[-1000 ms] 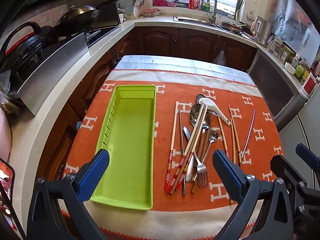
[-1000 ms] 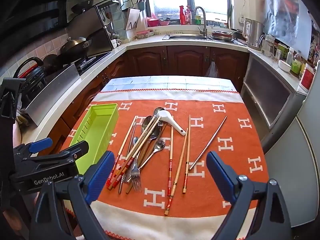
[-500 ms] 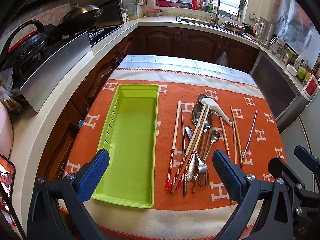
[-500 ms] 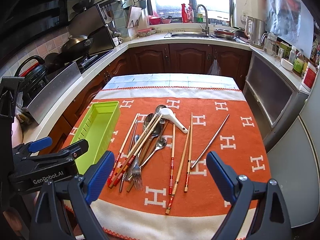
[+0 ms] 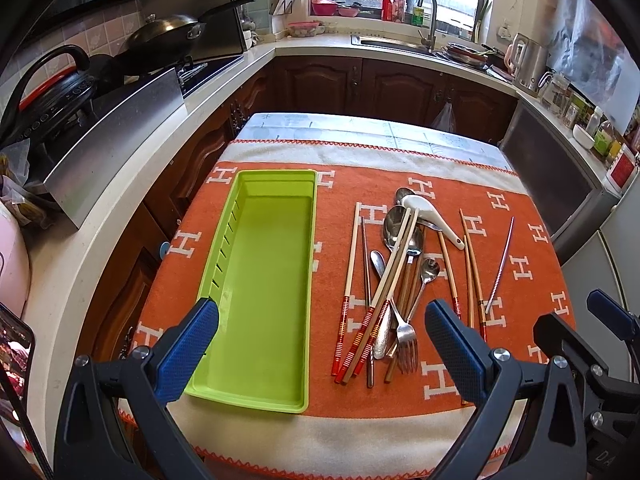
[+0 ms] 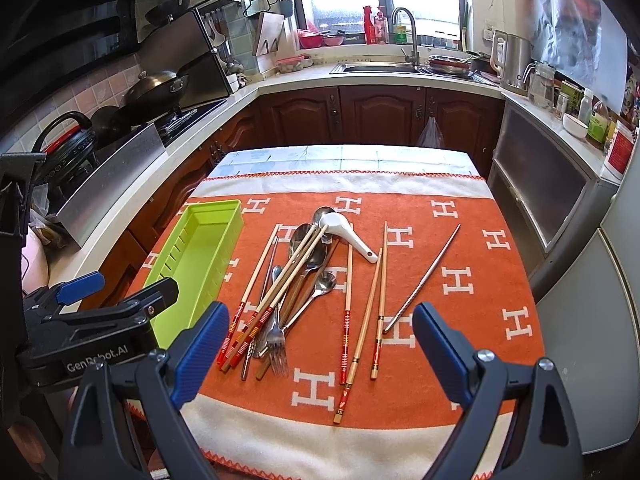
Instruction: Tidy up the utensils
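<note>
Right wrist view: both the right gripper (image 6: 320,344) and left gripper (image 5: 322,346) gape wide, empty. Utensils (image 6: 296,280) lie heaped mid-cloth; green tray (image 5: 264,280) sits near the cloth's left edge. Best lift the topmost chopstick first.

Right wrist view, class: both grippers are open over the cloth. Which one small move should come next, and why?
Probably lower the right gripper onto the lone metal chopstick. It lies apart from the tangled pile, so the open jaws could close on it without disturbing anything. The green tray is empty, and the left gripper holds nothing.
</note>
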{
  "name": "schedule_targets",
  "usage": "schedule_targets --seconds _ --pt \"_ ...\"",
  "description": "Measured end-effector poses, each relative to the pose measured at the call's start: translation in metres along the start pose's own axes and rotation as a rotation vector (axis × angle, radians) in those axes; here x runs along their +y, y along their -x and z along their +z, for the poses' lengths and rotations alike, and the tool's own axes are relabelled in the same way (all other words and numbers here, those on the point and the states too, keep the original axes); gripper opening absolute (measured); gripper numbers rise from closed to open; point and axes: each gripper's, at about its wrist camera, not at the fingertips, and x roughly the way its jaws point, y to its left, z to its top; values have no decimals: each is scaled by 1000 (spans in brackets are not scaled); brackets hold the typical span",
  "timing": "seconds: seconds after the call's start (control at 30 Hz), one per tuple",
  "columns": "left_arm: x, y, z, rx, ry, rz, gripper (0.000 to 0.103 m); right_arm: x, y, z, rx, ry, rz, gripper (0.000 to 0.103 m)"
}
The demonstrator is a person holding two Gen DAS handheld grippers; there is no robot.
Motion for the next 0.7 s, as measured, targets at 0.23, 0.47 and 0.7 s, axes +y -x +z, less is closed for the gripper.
schedule_targets --seconds 0.23,0.47,0.7 --pt "-1 -3 -1 7 0 0 102 1 0 -2 4 -3 0 94" --pt "-4 -8 -1 22 -9 2 102 -3 -5 -2 18 -19 4 94" --pt "-11 -16 1 42 -26 -8 102 -13 -11 -1 32 -41 10 94"
